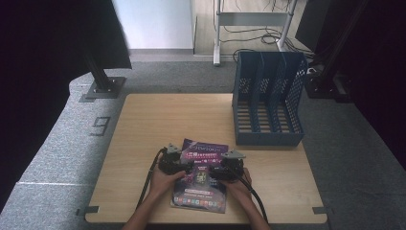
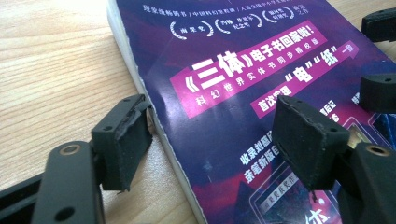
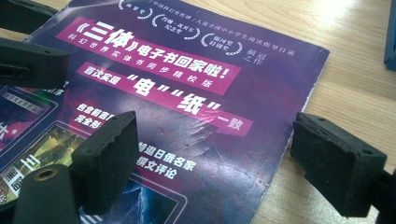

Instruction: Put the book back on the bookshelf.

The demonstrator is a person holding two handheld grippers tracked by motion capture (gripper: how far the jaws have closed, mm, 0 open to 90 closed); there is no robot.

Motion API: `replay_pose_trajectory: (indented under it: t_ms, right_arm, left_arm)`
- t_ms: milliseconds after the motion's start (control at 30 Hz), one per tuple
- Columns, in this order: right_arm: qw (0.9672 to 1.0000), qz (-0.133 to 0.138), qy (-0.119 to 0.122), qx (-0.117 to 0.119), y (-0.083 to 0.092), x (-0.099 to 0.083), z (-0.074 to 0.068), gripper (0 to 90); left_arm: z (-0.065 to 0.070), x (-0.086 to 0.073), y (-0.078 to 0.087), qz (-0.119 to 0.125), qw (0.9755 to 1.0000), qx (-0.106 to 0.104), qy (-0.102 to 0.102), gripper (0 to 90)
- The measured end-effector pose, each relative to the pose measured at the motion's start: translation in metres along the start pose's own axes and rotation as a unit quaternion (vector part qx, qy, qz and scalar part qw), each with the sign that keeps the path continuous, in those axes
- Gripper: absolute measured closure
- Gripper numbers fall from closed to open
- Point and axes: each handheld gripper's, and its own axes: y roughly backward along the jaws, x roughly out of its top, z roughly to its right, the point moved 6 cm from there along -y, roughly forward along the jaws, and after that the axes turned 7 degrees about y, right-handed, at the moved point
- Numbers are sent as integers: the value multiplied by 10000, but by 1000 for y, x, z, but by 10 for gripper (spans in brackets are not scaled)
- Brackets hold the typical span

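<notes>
On table, purple glossy magazine (image 1: 201, 177), flat

Light wooden table (image 1: 143, 143) is carrying two items: a purple magazine (image 1: 201, 189) lying flat near the front edge, and a blue slotted file rack (image 1: 268, 103) standing at the far right corner.

A blue file rack (image 1: 268, 103) with three slots stands upright at the far right corner of the wooden table (image 1: 143, 139), its open side facing the near edge. Beyond the table's far edge, grey carpet (image 1: 163, 74) runs to a pale floor where a white stand (image 1: 218, 33) rises among loose cables (image 1: 253, 36). A black post on a flat base (image 1: 103, 79) stands off the table's far left corner.
</notes>
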Motion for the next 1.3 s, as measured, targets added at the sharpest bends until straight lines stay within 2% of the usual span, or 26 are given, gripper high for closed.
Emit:
replay_pose_trajectory:
  t_ms: [33, 67, 100, 167, 200, 233, 333, 367, 533, 567, 633, 667, 700, 733, 833, 933, 967, 1000, 1067, 1133, 1200, 1233, 1300]
  right_arm:
    - [10000, -3, 1, 2, 0, 0, 0, 151]
    - [10000, 0, 0, 0, 0, 0, 0, 151]
    - [10000, 0, 0, 0, 0, 0, 0, 151]
    - [10000, -1, 0, 0, 0, 0, 0, 151]
    - [10000, -1, -5, 0, 0, 0, 0, 151]
    - [10000, -4, -8, 3, 0, 0, 0, 151]
    - [10000, -6, -16, -5, 0, 0, 0, 151]
    - [10000, -6, -15, -5, 0, 0, 0, 151]
    - [10000, -6, -17, -6, 0, 0, 0, 151]
    - [10000, -5, -16, -11, 0, 0, 0, 151]
    - [10000, -4, -18, -14, 0, 0, 0, 152]
    - [10000, -3, -16, -15, 0, 0, 0, 152]
    - [10000, -3, -16, -15, 0, 0, 0, 152]
    - [10000, -4, -18, -15, 0, 0, 0, 152]
    - [10000, -9, -26, -16, 0, 0, 0, 152]
    - [10000, -6, -20, -21, 0, 0, 0, 153]
    - [10000, -4, -13, -30, 1, 0, -1, 154]
    - [10000, -4, -13, -30, 1, 0, -1, 154]
    - [10000, 5, 9, -42, 1, 0, -1, 154]
    - [10000, 9, 14, -42, 1, 0, -1, 155]
    - [10000, 10, 13, -39, 1, 0, -1, 154]
    - [10000, 8, 10, -41, 1, 0, -1, 155]
    - [10000, 9, 11, -39, 1, 0, -1, 154]
  left_arm:
    - [0, 0, 0, -3, 10000, -23, 18, 272]
    - [-1, 1, 1, 10, 9999, -105, 133, 272]
    - [-1, 1, 1, 10, 9999, -105, 133, 272]
    - [-1, 1, 1, 59, 9992, -177, 343, 280]
    - [-1, 1, 1, 93, 9991, -153, 374, 280]
    - [0, 1, 3, 157, 9992, -99, 355, 307]
    - [-1, 3, 6, 215, 9988, -180, 398, 334]
    - [-2, 4, 9, 243, 9983, -296, 446, 341]
    - [0, 5, 11, 289, 9977, -381, 486, 347]
    - [2, 6, 15, 335, 9968, -516, 510, 348]
    - [5, 10, 20, 419, 9932, -878, 636, 370]
    - [5, 10, 20, 419, 9932, -878, 636, 379]
    - [6, 11, 23, 444, 9913, -1035, 685, 379]
    - [7, 13, 25, 454, 9907, -1094, 665, 384]
    - [10, 12, 25, 432, 9913, -1127, 528, 391]
    - [10, 11, 23, 362, 9913, -1164, 501, 412]
    - [8, 9, 20, 298, 9925, -1116, 410, 425]
    - [8, 9, 20, 298, 9925, -1116, 410, 429]
    - [5, 7, 14, 215, 9959, -849, 247, 431]
    - [4, 7, 13, 193, 9962, -813, 233, 431]
    - [1, 7, 11, 177, 9957, -864, 293, 432]
    - [-3, 9, 8, 87, 9951, -920, 347, 430]
    - [-5, 12, 7, 59, 9955, -872, 352, 435]
